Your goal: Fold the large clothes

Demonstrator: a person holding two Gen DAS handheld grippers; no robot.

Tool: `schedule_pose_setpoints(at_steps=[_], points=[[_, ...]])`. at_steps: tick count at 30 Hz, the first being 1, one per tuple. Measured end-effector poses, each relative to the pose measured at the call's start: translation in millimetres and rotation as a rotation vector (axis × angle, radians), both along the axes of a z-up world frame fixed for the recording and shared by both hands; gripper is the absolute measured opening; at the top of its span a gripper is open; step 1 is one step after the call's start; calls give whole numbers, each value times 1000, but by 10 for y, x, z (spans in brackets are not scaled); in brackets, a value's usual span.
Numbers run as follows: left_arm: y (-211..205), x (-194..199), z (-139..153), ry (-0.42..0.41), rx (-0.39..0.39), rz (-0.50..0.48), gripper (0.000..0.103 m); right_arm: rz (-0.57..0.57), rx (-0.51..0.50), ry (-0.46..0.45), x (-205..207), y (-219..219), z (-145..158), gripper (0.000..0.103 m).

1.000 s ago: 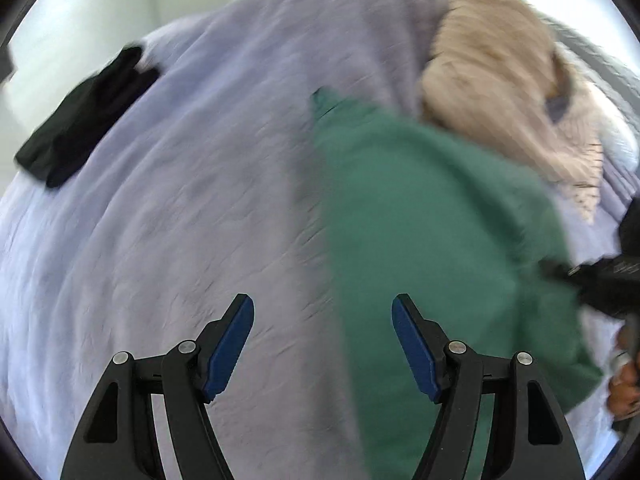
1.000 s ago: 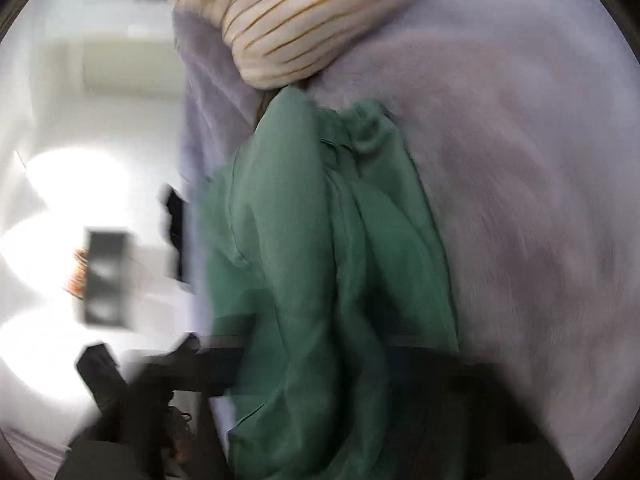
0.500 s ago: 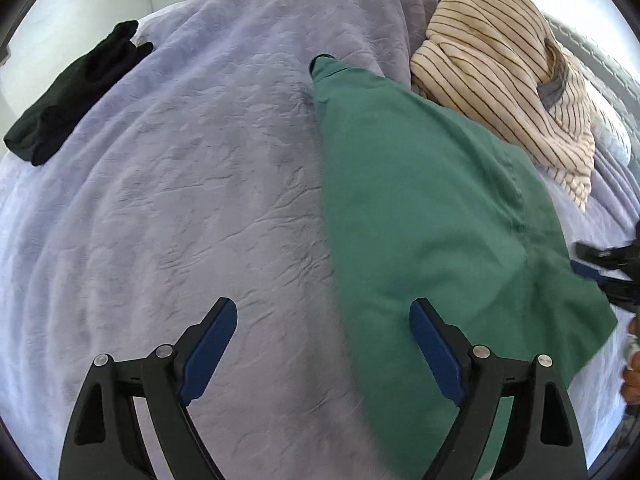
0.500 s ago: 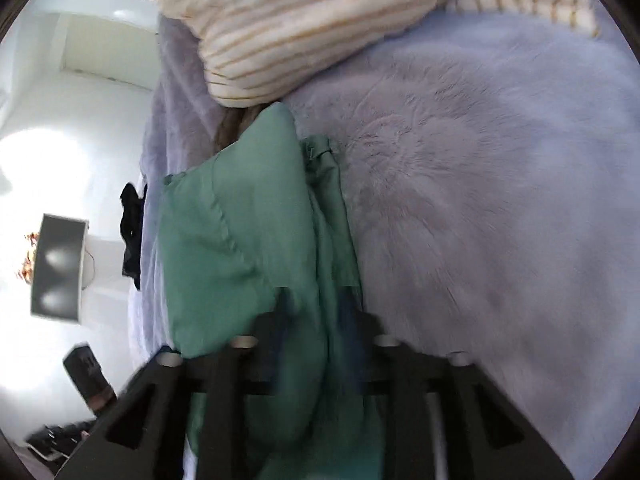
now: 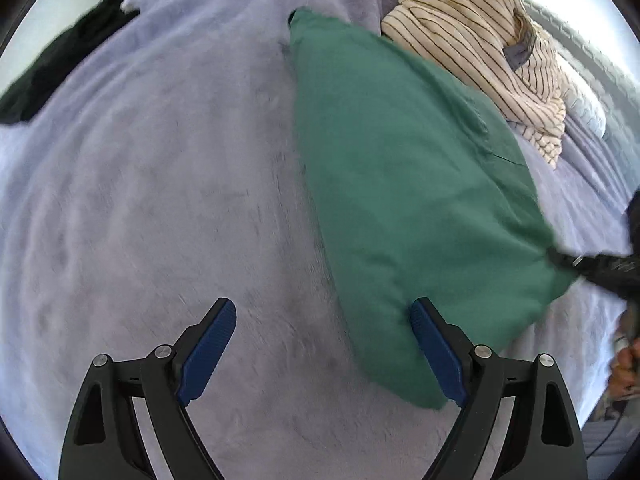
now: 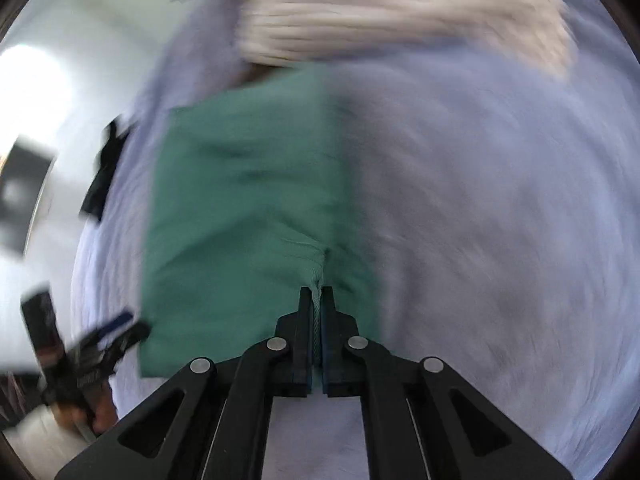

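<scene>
While the green garment (image 5: 404, 184) lies spread long and flat on the lilac blanket (image 5: 160, 200), just beside the striped shirt (image 5: 480, 48) heaped at its far end, the right gripper (image 6: 316, 296) has pinched shut on a fold of the cloth at the near edge, with pale green fabric showing between its pads. Half a second ago those jaws stood apart over the bunched material; a second ago the garment was a rumpled ridge in the right wrist view, and now it reads as a smooth panel there. The left gripper (image 5: 324, 344) has come down closer to the bed with its jaws wider than before, empty, its right finger (image 5: 436, 352) touching or just over the garment's lower corner. A black garment (image 5: 60, 68) sits well apart at the blanket's far left. I judge that one corner is secured and the other is about to be taken, so a fold of the lower hem toward the far end looks ready to begin.
</scene>
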State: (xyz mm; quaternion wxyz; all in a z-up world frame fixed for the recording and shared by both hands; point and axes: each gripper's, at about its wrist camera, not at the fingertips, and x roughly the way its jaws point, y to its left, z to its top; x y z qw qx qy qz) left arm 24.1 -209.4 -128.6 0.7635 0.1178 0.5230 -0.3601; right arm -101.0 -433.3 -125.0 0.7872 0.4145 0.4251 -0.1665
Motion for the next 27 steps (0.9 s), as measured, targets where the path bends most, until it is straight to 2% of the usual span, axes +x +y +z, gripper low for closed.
schedule_pose_setpoints(at_steps=[2,5,9,14,15,17,18,21,24,25,26,27], points=[[13,-30,-54,4,1,7,91,-71,129,6,-155,-75,-361,3],[17,-80,-61,-31,23,14,96,-109,184,-29,-282,-44,-601,3],[24,-68,-47,-22,37,21,96,-125,222,-45,-456,-36,-548,3],[-3,-100,-27,-51,59,30,96,-97,207,-45,-565,-67,-277,15],[-4,-101,-27,-50,59,34,96,-90,198,-54,-523,-74,-195,19],[-10,-92,-36,-41,56,45,96,-68,185,-92,-399,-117,-27,48],[-3,-90,-40,-37,54,50,96,-53,175,-108,-357,-158,49,51],[10,-101,-51,-36,52,65,96,-10,159,-102,-98,-350,170,51],[17,-113,-52,-38,53,84,96,13,156,-66,154,-519,132,51],[18,-116,-53,-36,53,93,96,26,172,-60,262,-561,87,47],[23,-116,-56,-36,55,102,99,46,180,-48,367,-584,26,29],[24,-114,-62,-39,62,113,101,74,163,-12,488,-584,-36,16]])
